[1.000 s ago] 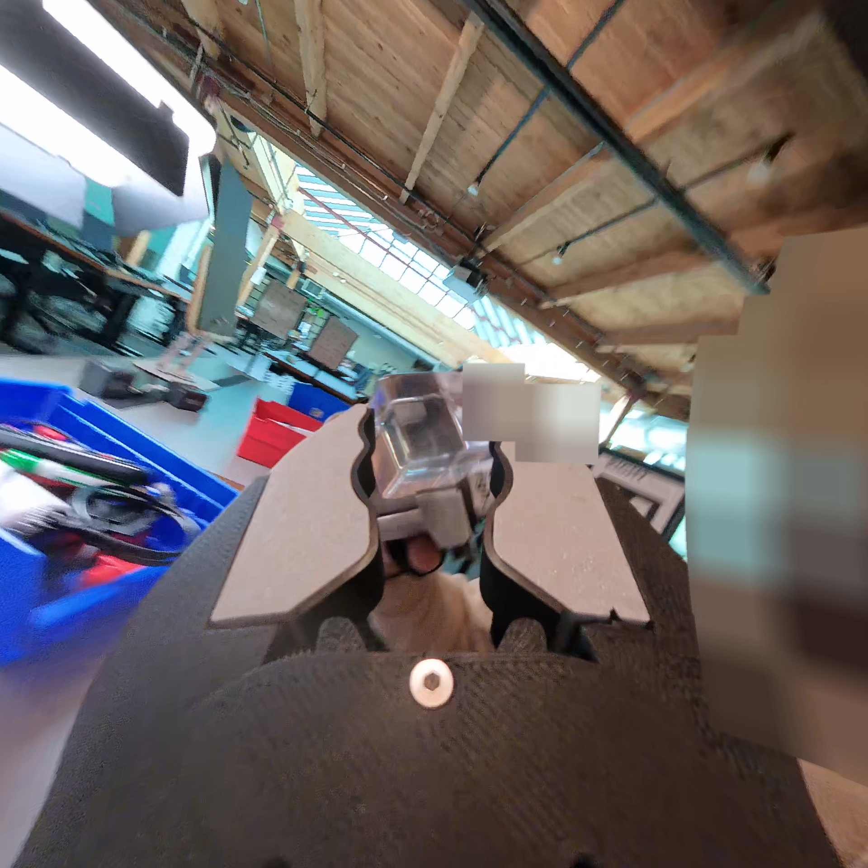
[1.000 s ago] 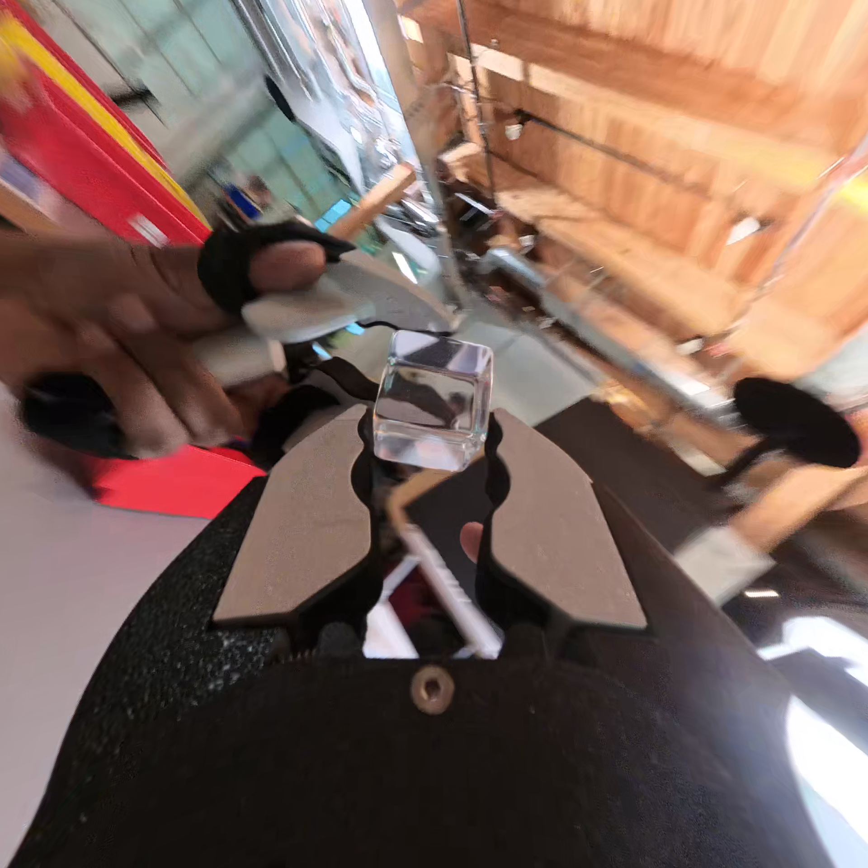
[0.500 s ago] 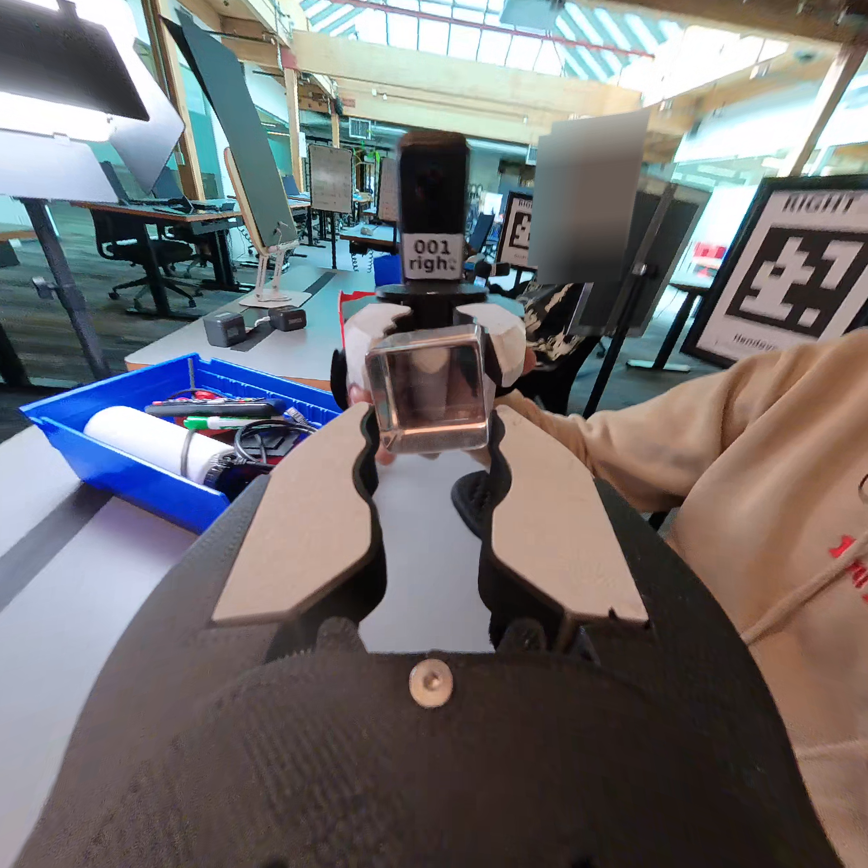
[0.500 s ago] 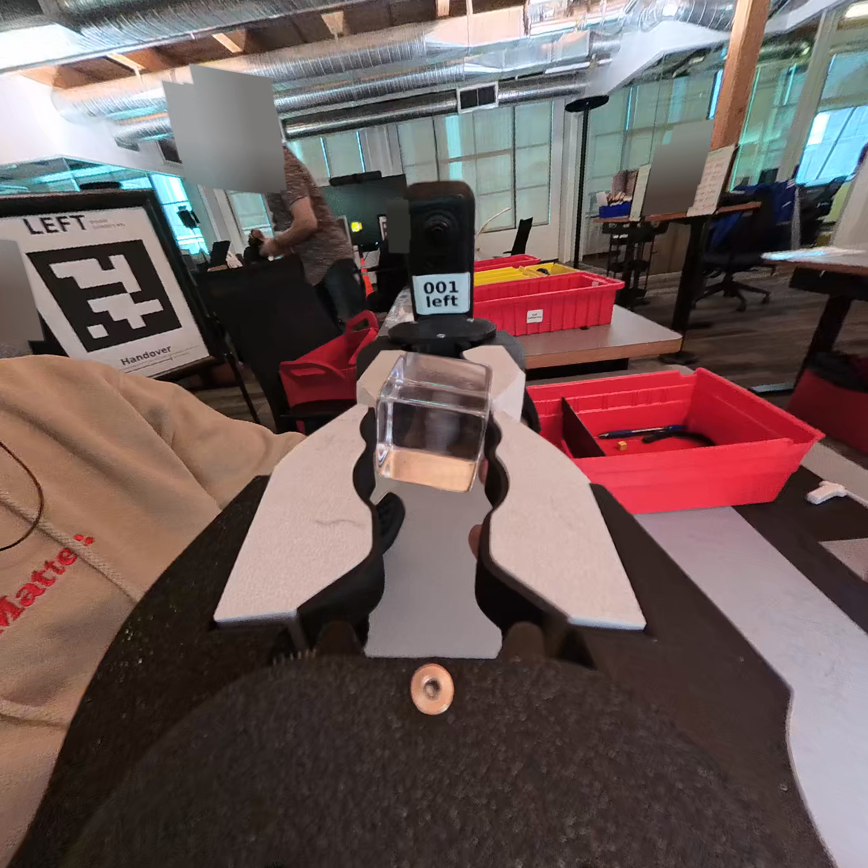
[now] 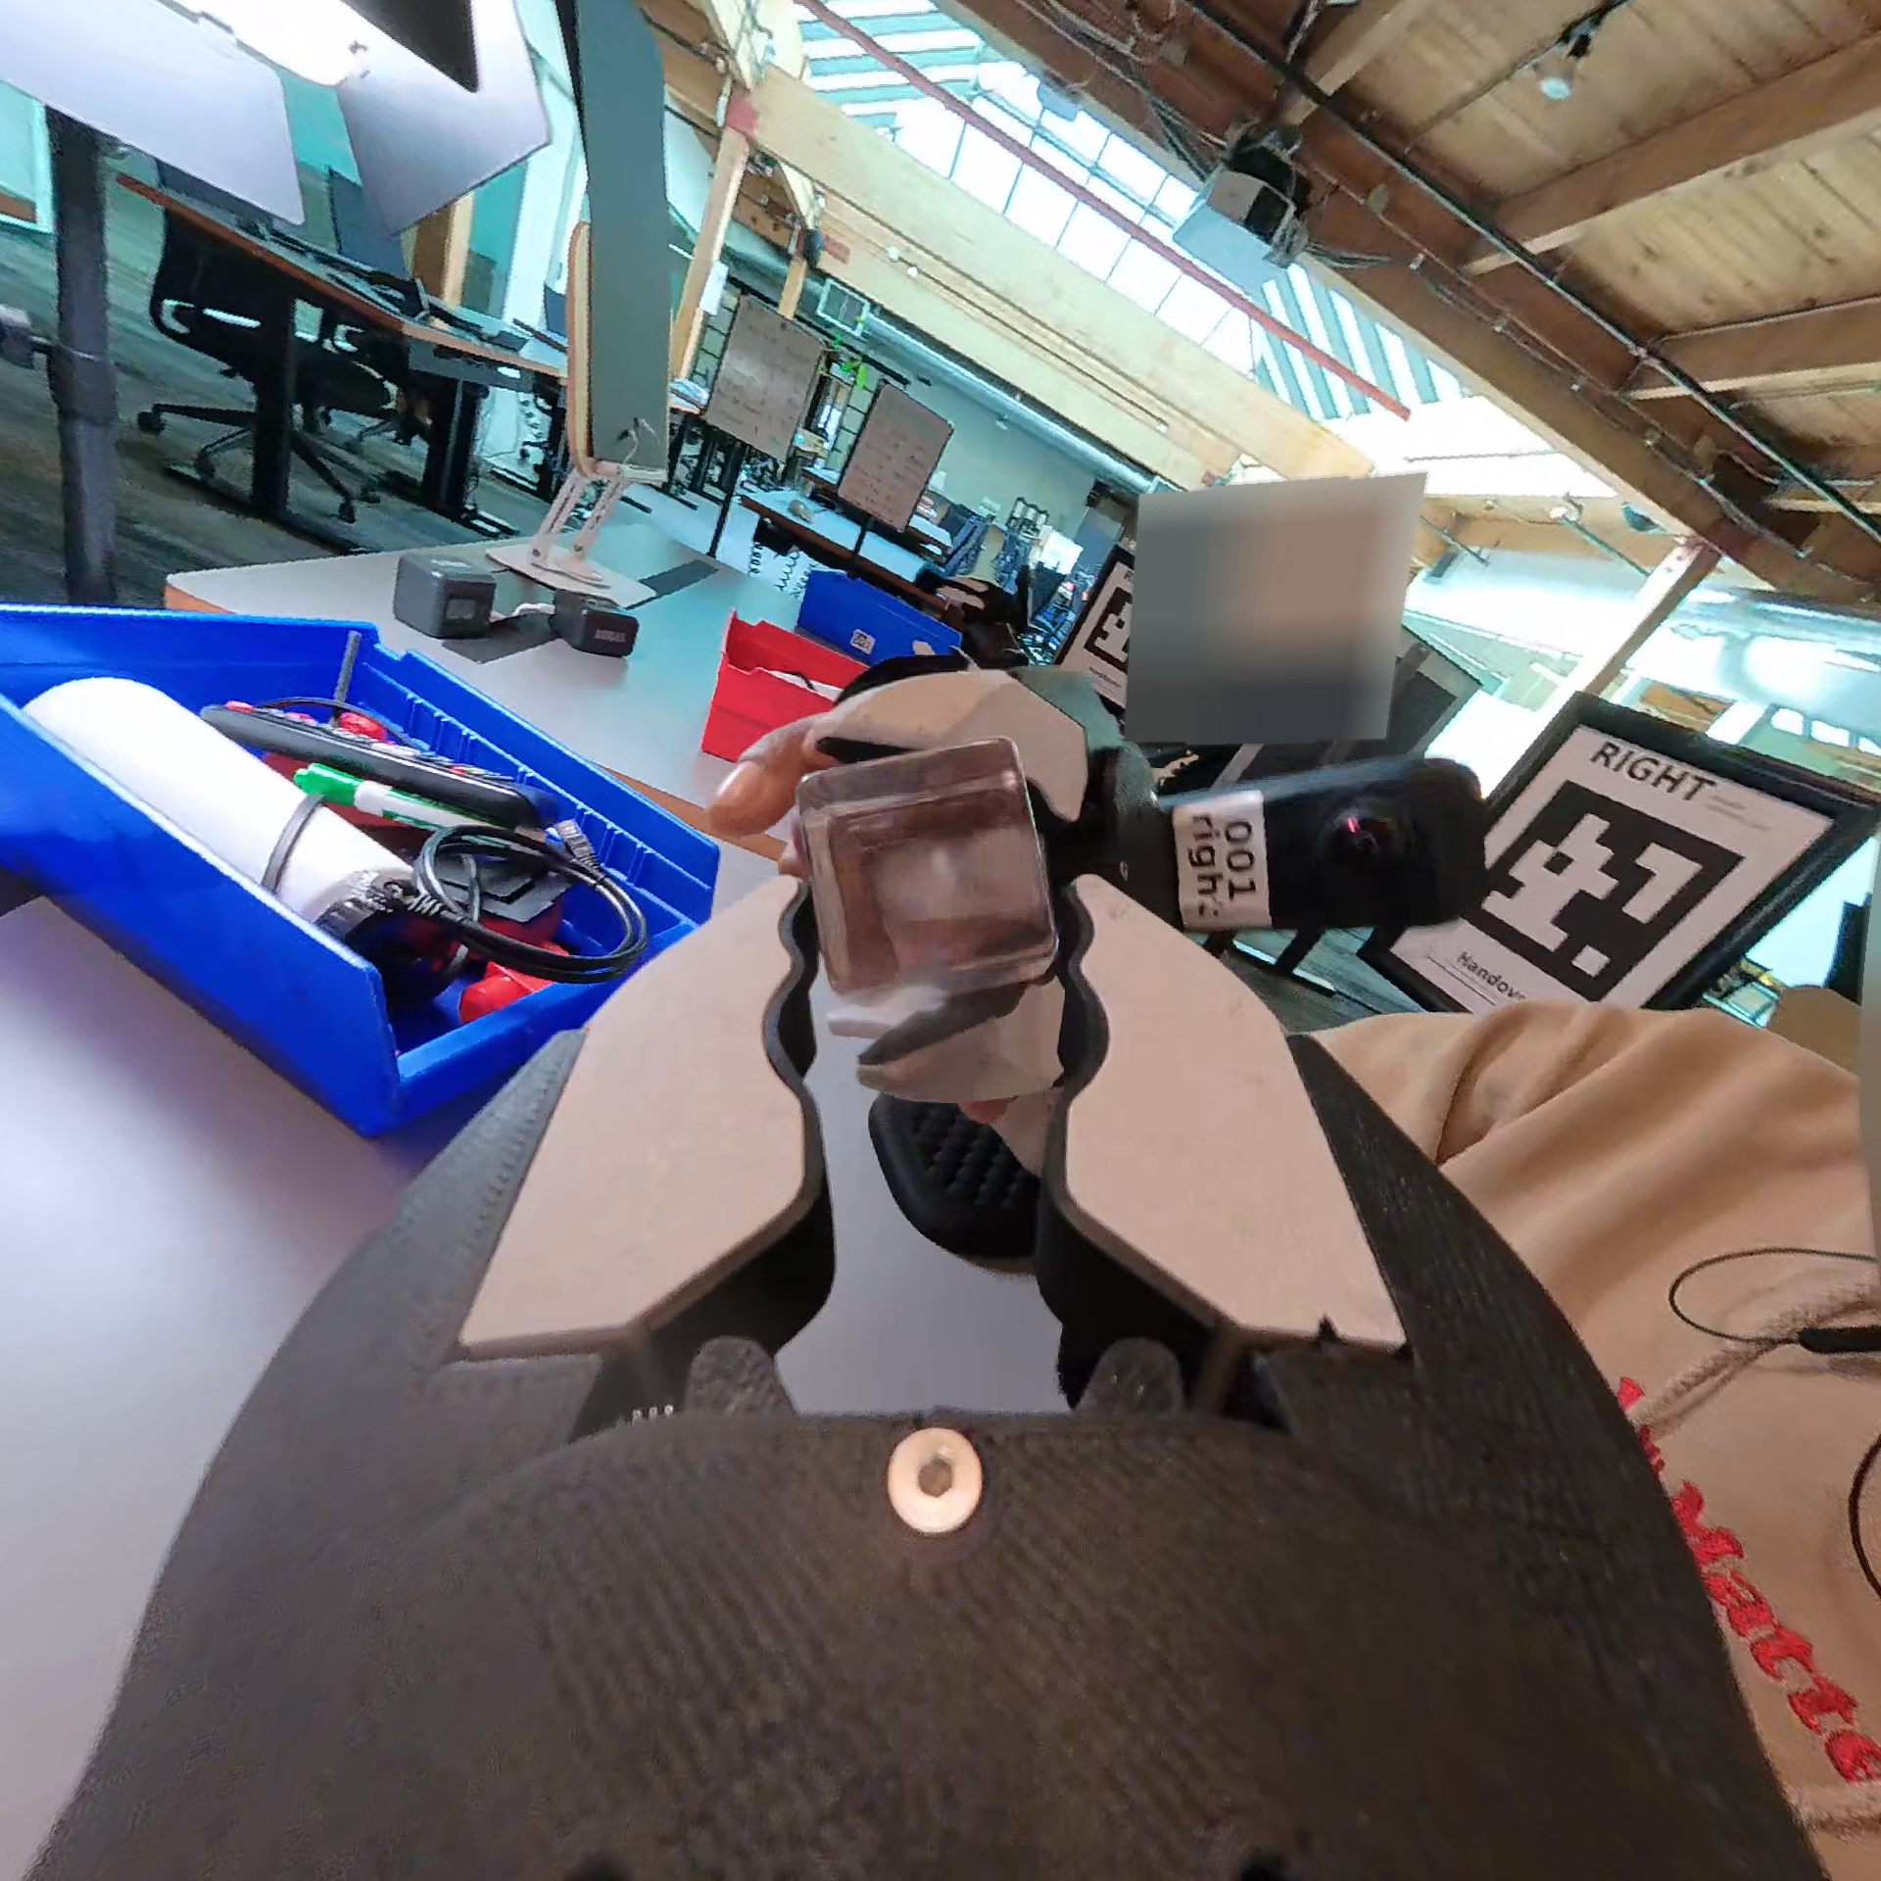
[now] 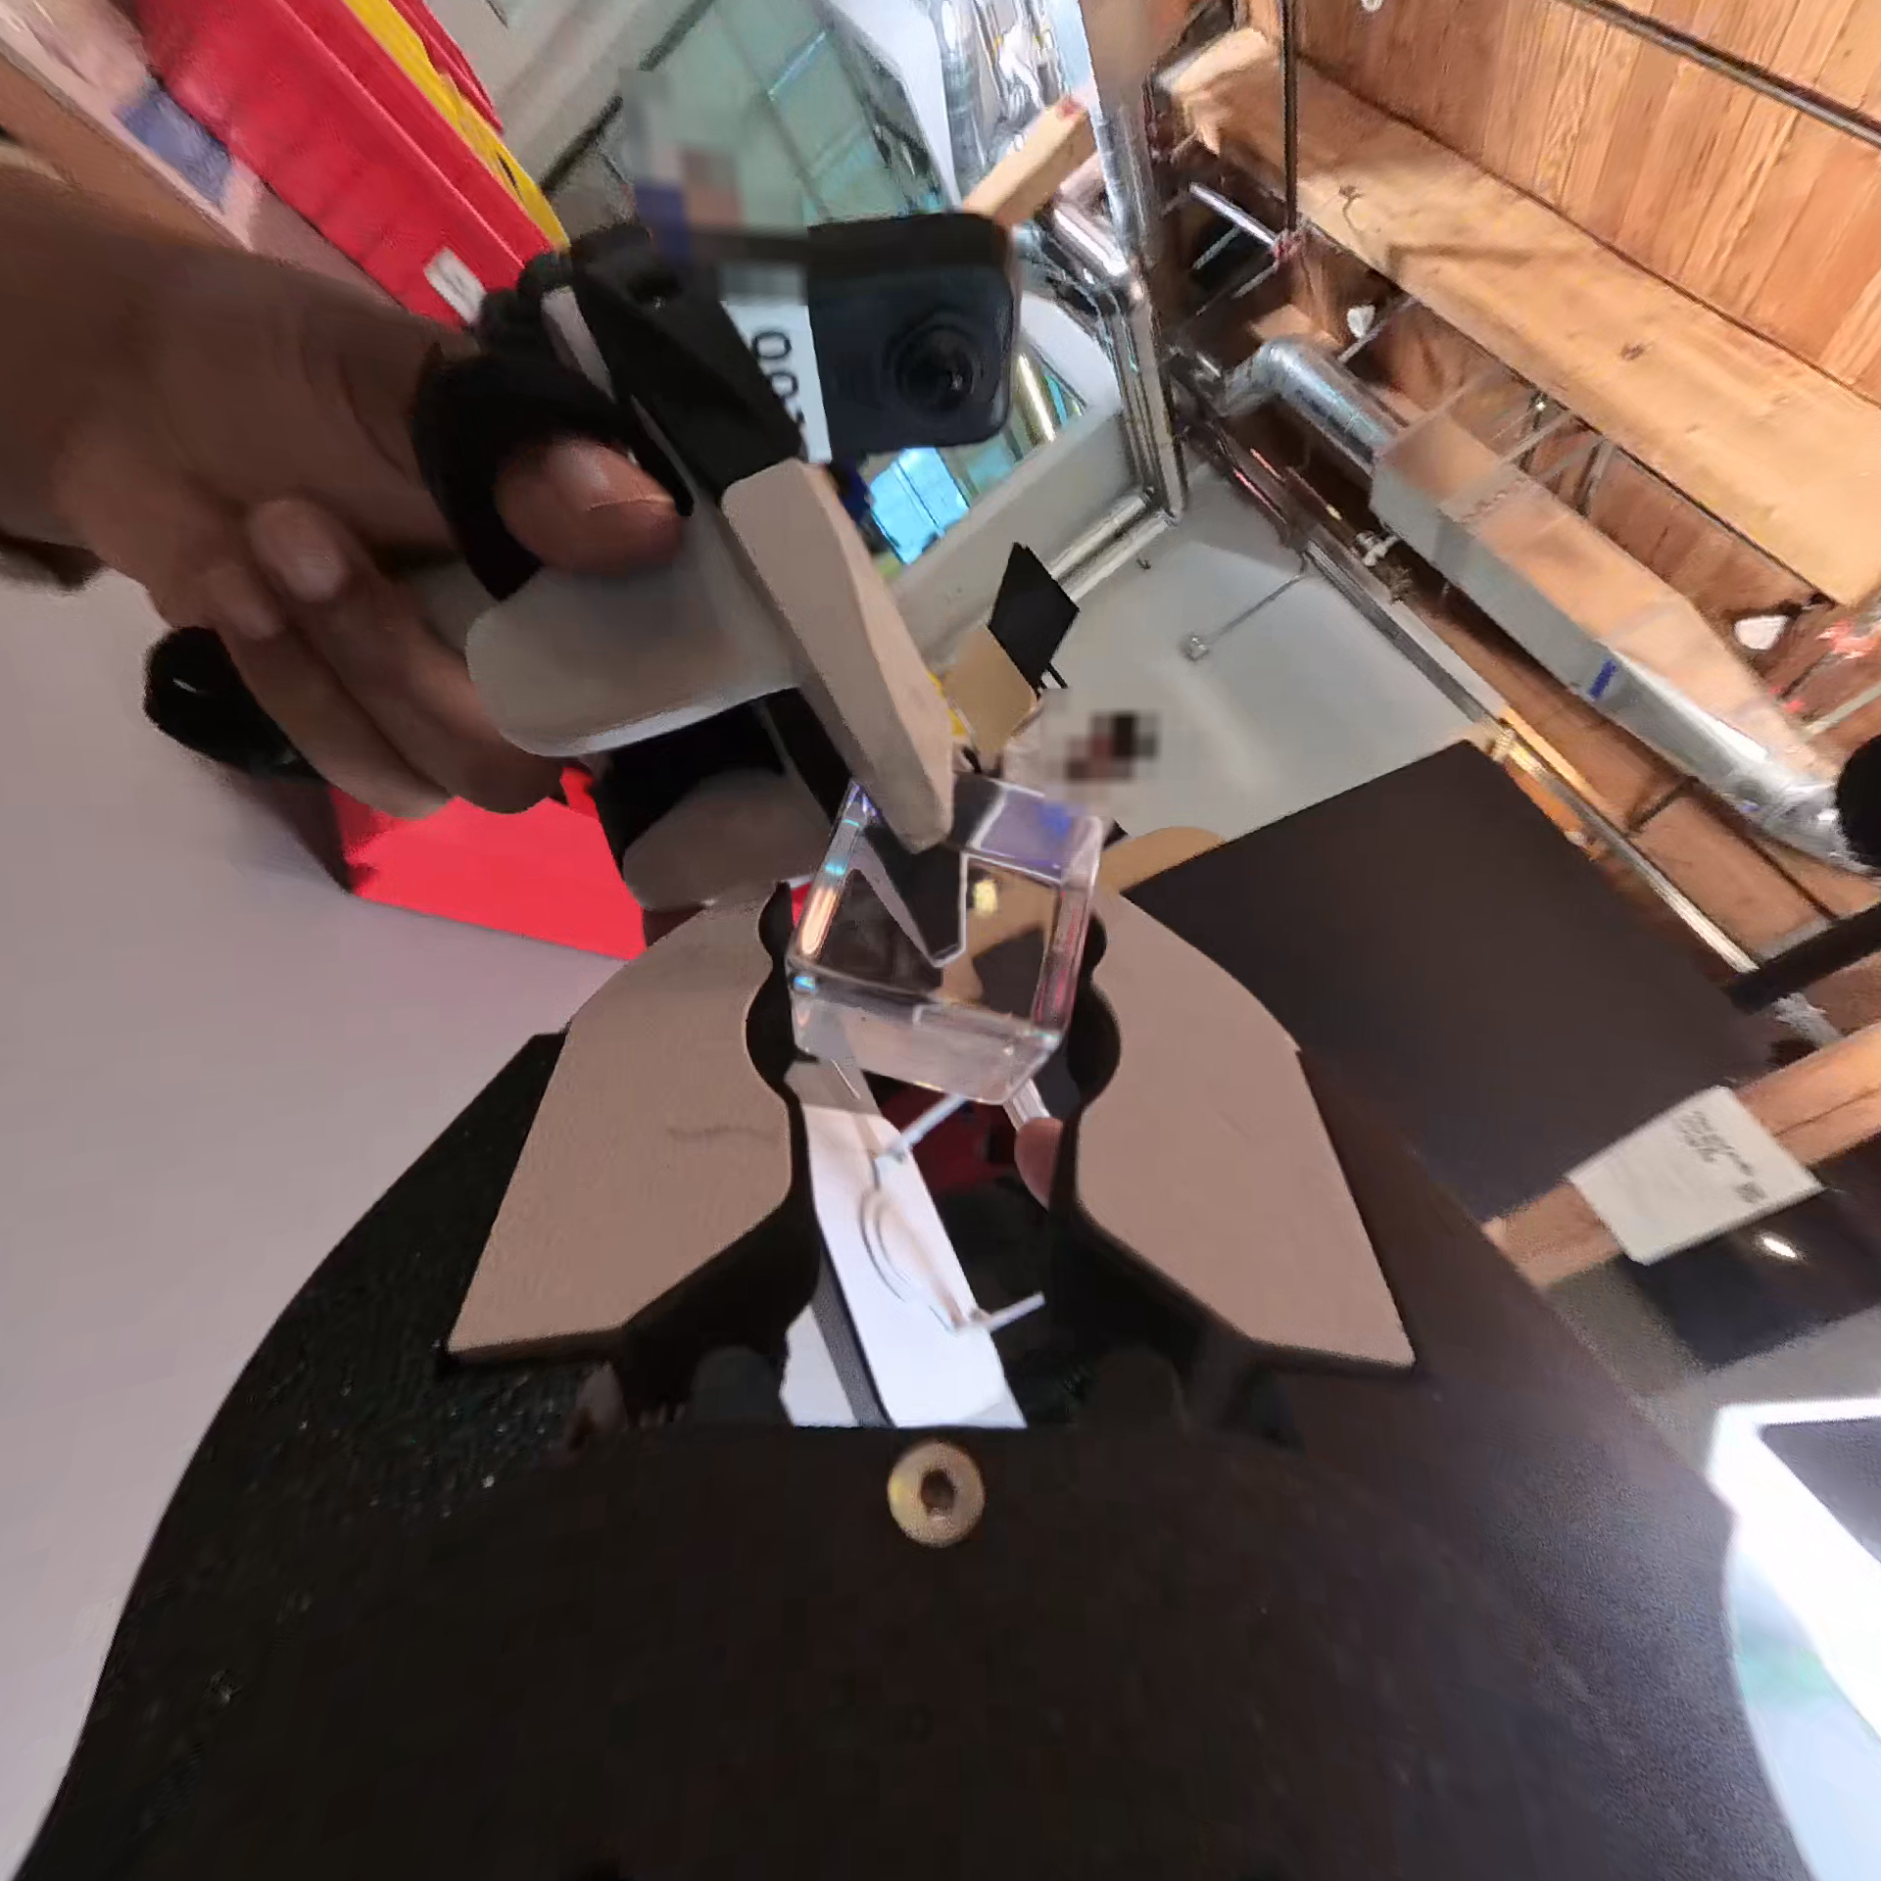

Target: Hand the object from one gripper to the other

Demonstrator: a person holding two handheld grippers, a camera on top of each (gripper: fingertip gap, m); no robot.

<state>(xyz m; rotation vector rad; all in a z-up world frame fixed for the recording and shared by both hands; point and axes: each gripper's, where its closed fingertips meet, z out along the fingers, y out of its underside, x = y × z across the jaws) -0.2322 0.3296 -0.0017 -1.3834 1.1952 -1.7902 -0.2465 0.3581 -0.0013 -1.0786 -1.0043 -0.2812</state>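
Observation:
A clear cube (image 5: 921, 875) sits between the fingertips of my left gripper (image 5: 931, 916), whose jaws press its two sides. The right gripper faces it, rolled on its side, with one finger (image 5: 947, 713) over the cube and one under it; its camera (image 5: 1364, 845) points right. In the right wrist view the cube (image 6: 947, 977) sits between the tips of my right gripper (image 6: 942, 967), shut on it. The left gripper's finger (image 6: 845, 651) comes from the upper left and touches the cube's top. A hand (image 6: 204, 458) holds that gripper.
A blue bin (image 5: 254, 977) with a white roll, cables and markers stands on the grey table (image 5: 153, 1221) at the left. A red bin (image 5: 774, 682) lies farther back. A beige sleeve (image 5: 1578, 1171) and a framed marker board (image 5: 1608, 875) are at the right. Left and right tips are no more than a few centimetres apart.
Both grippers have rolled relative to each other: half a second ago they faced level, now the right one lies sideways. The cube stays between both pairs of fingertips.

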